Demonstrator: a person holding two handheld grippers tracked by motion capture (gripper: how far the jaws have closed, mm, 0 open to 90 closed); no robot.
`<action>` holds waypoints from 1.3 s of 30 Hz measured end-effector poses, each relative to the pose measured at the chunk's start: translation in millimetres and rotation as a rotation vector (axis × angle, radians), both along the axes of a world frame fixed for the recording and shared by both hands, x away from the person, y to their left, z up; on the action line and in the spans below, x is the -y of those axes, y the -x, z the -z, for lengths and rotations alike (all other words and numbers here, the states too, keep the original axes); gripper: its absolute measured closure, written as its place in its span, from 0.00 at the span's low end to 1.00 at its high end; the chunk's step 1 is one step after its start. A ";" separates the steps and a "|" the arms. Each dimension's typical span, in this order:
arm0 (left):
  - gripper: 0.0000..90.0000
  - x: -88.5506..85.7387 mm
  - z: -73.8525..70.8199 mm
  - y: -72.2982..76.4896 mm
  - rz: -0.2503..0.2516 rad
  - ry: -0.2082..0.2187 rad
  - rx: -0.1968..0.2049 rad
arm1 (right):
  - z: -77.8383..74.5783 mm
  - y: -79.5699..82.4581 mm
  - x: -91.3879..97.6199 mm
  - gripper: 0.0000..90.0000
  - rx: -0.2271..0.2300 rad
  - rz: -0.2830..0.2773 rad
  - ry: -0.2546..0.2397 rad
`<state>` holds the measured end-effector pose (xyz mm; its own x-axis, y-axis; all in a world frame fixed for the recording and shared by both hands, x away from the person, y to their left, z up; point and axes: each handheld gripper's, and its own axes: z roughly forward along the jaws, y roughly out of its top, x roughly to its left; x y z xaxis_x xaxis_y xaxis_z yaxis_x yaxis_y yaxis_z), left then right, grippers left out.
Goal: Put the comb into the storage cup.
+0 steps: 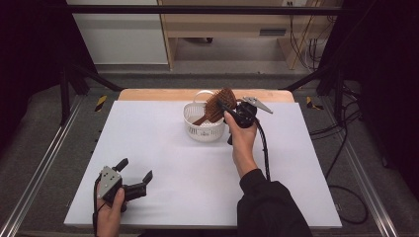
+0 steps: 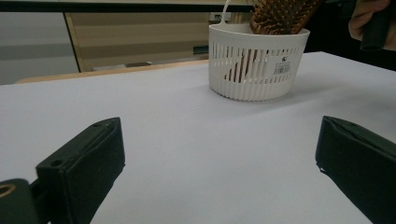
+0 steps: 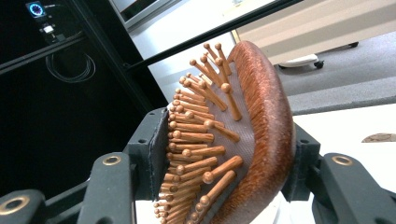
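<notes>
A brown wooden hairbrush (image 1: pixel 220 102) stands slanted in a white slotted basket (image 1: pixel 201 130) at the far middle of the white table (image 1: pixel 173 158), handle down inside it. My right gripper (image 1: pixel 222 105) is shut on the brush head (image 3: pixel 264 116): one pad touches the bristle tips, the other presses the rounded back. At the near left my left gripper (image 1: pixel 134 170) sits open just above the table with nothing between its jaws. From the left gripper (image 2: pixel 219 154), the basket (image 2: pixel 254 70) and the hairbrush (image 2: pixel 280 16) stand ahead on the right.
A cable (image 1: pixel 264 148) trails from the right gripper along the person's forearm. A wooden strip (image 1: pixel 158 94) edges the table's far side. Black frame posts (image 1: pixel 64 89) flank the table, and loose cables (image 1: pixel 346 148) lie on the floor at right.
</notes>
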<state>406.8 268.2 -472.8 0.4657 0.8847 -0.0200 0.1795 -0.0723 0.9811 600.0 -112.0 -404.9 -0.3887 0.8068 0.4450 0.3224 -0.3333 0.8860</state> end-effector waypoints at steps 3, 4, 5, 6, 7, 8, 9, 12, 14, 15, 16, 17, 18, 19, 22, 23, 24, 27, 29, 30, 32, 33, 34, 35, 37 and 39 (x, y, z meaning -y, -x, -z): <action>0.02 0.0 0.0 0.0 0.000 0.000 0.000 | 1.1 -0.6 2.3 0.48 -0.008 0.001 0.001; 0.02 0.0 0.0 0.0 0.000 0.000 0.000 | 1.6 -1.1 3.3 0.47 -0.007 0.004 0.004; 0.02 0.0 0.0 0.0 0.000 0.000 0.000 | 1.8 -1.4 4.3 0.47 -0.011 0.008 0.006; 0.02 0.0 0.0 0.0 0.000 0.000 0.000 | 2.4 -1.9 5.5 0.47 -0.013 0.011 0.008; 0.02 0.0 0.0 0.0 0.000 0.000 0.000 | 2.7 -2.0 6.8 0.46 -0.019 0.012 0.006; 0.02 0.0 0.0 -0.1 0.001 0.001 0.000 | 3.4 -2.6 8.0 0.46 -0.017 0.014 0.011; 0.02 0.1 0.0 -0.1 0.001 0.000 0.000 | 3.7 -2.7 9.1 0.46 -0.019 0.018 0.012; 0.02 0.2 0.1 -0.2 0.002 -0.002 0.000 | 5.6 -3.7 12.7 0.45 -0.026 0.021 0.014; 0.02 0.3 0.1 -0.2 0.002 -0.002 -0.001 | 7.4 -4.3 14.9 0.45 -0.033 0.024 0.006; 0.02 0.4 0.2 -0.2 0.002 -0.002 -0.001 | 8.4 -4.6 15.8 0.45 -0.033 0.025 0.005; 0.02 0.4 0.3 -0.3 0.002 -0.002 -0.002 | 8.8 -4.6 16.1 0.45 -0.037 0.024 -0.001; 0.02 0.4 0.4 -0.4 0.003 -0.002 -0.002 | 9.1 -4.7 16.3 0.45 -0.037 0.024 -0.002; 0.02 0.3 0.4 -0.4 0.003 -0.002 -0.003 | 9.2 -4.7 16.4 0.45 -0.037 0.025 -0.003; 0.02 0.3 0.4 -0.4 0.003 -0.002 -0.002 | 9.3 -4.9 16.5 0.45 -0.037 0.025 -0.004; 0.02 0.2 0.2 -0.2 0.003 -0.001 -0.002 | 9.6 -5.3 16.9 0.45 -0.039 0.025 -0.005; 0.02 0.1 0.2 -0.2 0.003 -0.001 -0.002 | 9.9 -5.4 17.2 0.44 -0.040 0.024 -0.004; 0.02 0.1 0.2 -0.3 0.003 -0.001 -0.002 | 10.2 -5.5 17.6 0.44 -0.040 0.023 -0.002; 0.02 0.4 0.2 -0.3 0.004 -0.001 -0.002 | 10.3 -5.7 17.9 0.44 -0.041 0.022 -0.004; 0.02 0.5 0.3 -0.3 0.004 -0.002 -0.002 | 10.3 -5.9 17.9 0.44 -0.042 0.022 -0.004; 0.02 0.4 0.2 -0.3 0.004 -0.002 -0.002 | 10.3 -6.0 17.9 0.43 -0.042 0.021 -0.003; 0.02 0.4 0.2 -0.3 0.004 -0.002 -0.002 | 10.5 -6.1 18.1 0.43 -0.043 0.019 -0.004; 0.02 0.4 0.3 -0.3 0.004 -0.001 -0.002 | 10.5 -6.1 18.3 0.43 -0.044 0.018 -0.003; 0.02 0.4 0.3 -0.3 0.004 -0.002 -0.002 | 10.5 -6.1 18.7 0.42 -0.044 0.017 0.000; 0.02 0.5 0.3 -0.3 0.004 -0.002 -0.002 | 10.5 -6.2 19.0 0.41 -0.046 0.015 0.002; 0.02 0.6 0.3 -0.3 0.004 -0.002 -0.002 | 10.9 -6.3 19.8 0.39 -0.052 0.016 0.004; 0.02 0.7 0.3 -0.4 0.005 -0.003 -0.002 | 11.6 -7.2 21.3 0.33 -0.070 0.010 0.005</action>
